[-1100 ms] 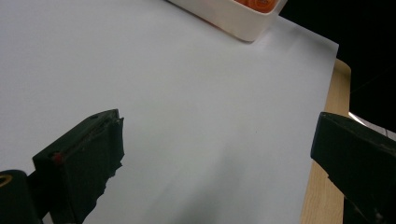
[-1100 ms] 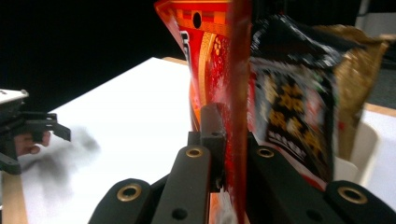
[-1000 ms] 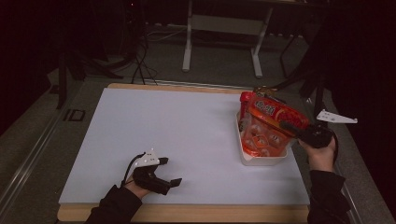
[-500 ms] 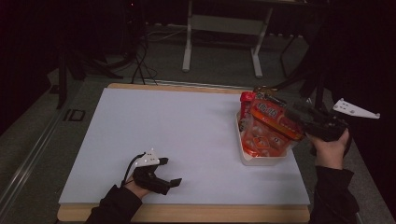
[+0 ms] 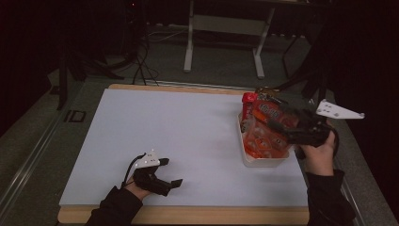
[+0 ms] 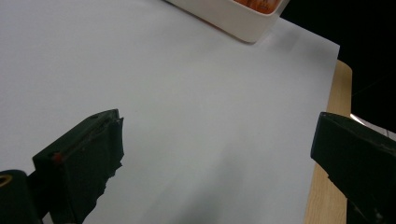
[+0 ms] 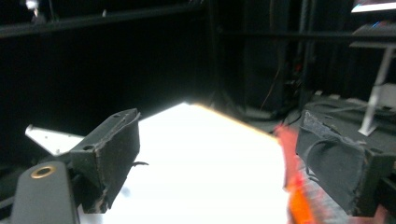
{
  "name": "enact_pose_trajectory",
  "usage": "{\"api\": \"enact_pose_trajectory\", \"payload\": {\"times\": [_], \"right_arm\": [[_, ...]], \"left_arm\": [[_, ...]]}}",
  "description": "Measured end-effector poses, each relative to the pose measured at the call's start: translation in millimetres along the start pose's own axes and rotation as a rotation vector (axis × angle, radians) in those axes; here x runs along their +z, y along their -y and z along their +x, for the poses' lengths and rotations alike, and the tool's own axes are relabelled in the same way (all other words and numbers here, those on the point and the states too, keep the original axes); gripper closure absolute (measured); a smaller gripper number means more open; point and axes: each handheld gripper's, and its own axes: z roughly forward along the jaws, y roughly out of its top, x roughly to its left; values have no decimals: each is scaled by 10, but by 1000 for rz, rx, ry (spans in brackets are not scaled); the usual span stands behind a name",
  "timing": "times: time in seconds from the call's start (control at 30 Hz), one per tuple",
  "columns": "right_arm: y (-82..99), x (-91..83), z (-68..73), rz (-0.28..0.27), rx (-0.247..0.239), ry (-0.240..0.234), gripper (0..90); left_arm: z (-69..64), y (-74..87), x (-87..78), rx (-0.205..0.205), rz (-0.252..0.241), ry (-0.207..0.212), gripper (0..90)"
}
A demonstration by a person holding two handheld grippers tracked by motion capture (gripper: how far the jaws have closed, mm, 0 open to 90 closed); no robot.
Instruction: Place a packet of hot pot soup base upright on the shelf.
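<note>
**Right gripper opens beside the snack bin**

The right gripper [image 5: 282, 128] hangs over the right edge of the table, its jaws having just been opening; in the right gripper view they stand wide apart with nothing pressed between the pads, and a blurred orange-red edge of the snack packet [image 7: 293, 186] shows just inside the right-hand jaw. Whether that jaw brushes the packet cannot be told from the blur. The high view gives what the close view does not: the packet [image 5: 267, 123] leans in the white bin [image 5: 263, 161], top end raised toward the far edge of the table, its long axis running from the near side up and away, tilted rather than flat. A second, red packet [image 5: 248, 109] stands upright at the bin's far left corner, and more orange wrapping fills the bin below.

The left gripper [image 5: 162, 181] rests on the white table sheet [image 5: 179, 132] near the front edge, well apart from the bin, jaws spread and empty. The left gripper view adds the near corner of the bin [image 6: 238, 18] at the top and the wooden table edge [image 6: 327, 186] on the right.

Counted: two grippers, one bin, two packets told apart.
</note>
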Motion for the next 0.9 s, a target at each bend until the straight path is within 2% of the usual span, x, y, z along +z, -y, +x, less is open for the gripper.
{"api": "enact_pose_trajectory", "payload": {"times": [0.07, 0.13, 0.2, 0.33, 0.43, 0.47, 0.5, 0.77, 0.8, 0.9], "right_arm": [[58, 69, 38, 20, -6, -6, 127], [128, 139, 67, 29, 5, -32, 129], [207, 208, 105, 41, -6, -32, 134], [379, 345, 190, 89, -8, -67, 136], [422, 375, 213, 96, -12, -77, 136], [553, 453, 290, 124, -13, -96, 136], [589, 472, 307, 133, -12, -99, 136], [808, 507, 341, 155, 20, -106, 136], [890, 498, 339, 160, 33, -108, 137], [944, 480, 337, 158, 32, -105, 137]], "left_arm": [[-3, 2, 1, 0, 0, 2, 25], [-8, 2, 2, 4, 2, 2, 25], [-8, 4, 1, 4, 0, 3, 25], [-16, 8, 2, 5, 1, 2, 25], [-22, 9, 3, 7, 0, 5, 25], [-24, 8, 2, 9, 0, 5, 25], [-25, 8, 2, 9, 0, 4, 25], [-30, 16, 5, 15, 3, 5, 25], [-33, 17, 6, 14, 3, 7, 25], [-35, 16, 7, 12, 3, 8, 25]]}}
